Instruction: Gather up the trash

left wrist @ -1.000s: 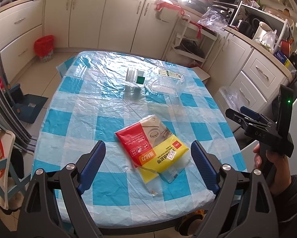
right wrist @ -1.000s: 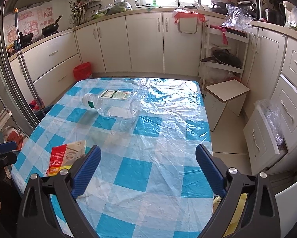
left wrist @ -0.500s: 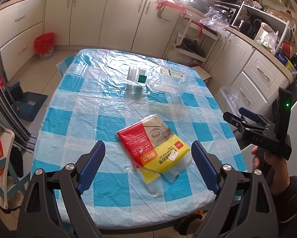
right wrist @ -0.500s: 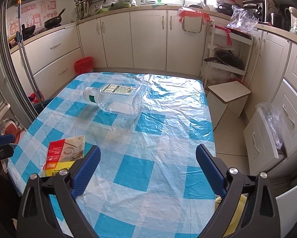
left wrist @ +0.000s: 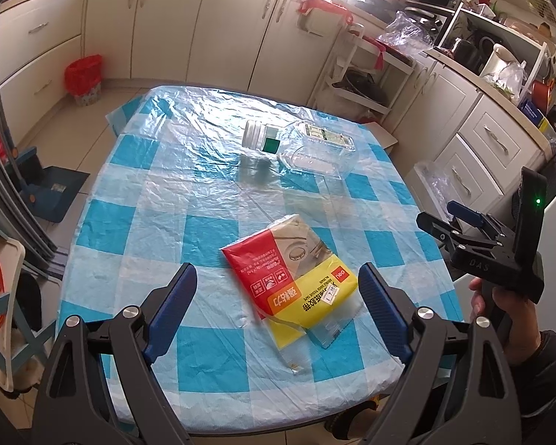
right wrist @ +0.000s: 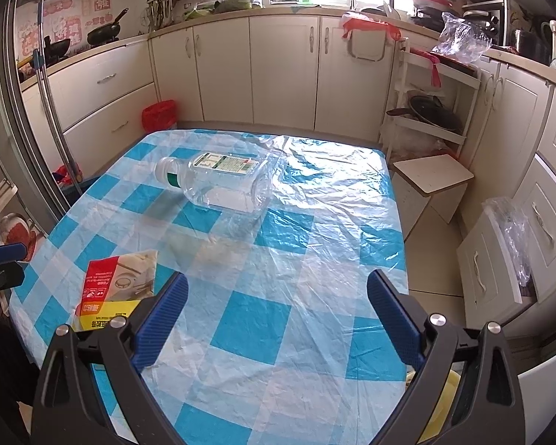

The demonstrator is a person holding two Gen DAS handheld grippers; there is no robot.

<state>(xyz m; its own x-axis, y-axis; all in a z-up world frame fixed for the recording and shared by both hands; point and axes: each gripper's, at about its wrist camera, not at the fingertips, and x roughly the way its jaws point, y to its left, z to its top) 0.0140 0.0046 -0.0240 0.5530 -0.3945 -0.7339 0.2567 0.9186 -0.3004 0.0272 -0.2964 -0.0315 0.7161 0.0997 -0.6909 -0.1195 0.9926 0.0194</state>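
Left gripper (left wrist: 276, 296): tilted down over the near edge of the table (left wrist: 137, 200), fingers spread wide, nothing between the pads. The red and yellow packet (left wrist: 290, 278) lies flat on the cloth just ahead of and between its blue fingers (left wrist: 172, 306), not touched by either.

Right gripper (right wrist: 276, 309): also tilted down over the table, fingers spread wide and empty, above bare checked cloth. In the left wrist view it shows at the right edge, off the table's side, held in a hand (left wrist: 500, 302) with a dark sleeve.

Clear plastic bottle (right wrist: 218, 180): lies on its side toward the far half of the table, white cap pointing left, label up, well apart from both grippers.

Packet, right wrist view (right wrist: 116, 289): near the table's left edge, partly hidden behind the right gripper's left finger.

Red bin (right wrist: 159, 115): on the floor by the cupboards beyond the table's far left corner.

Tablecloth (right wrist: 315, 222): blue and white checks under wrinkled clear plastic.
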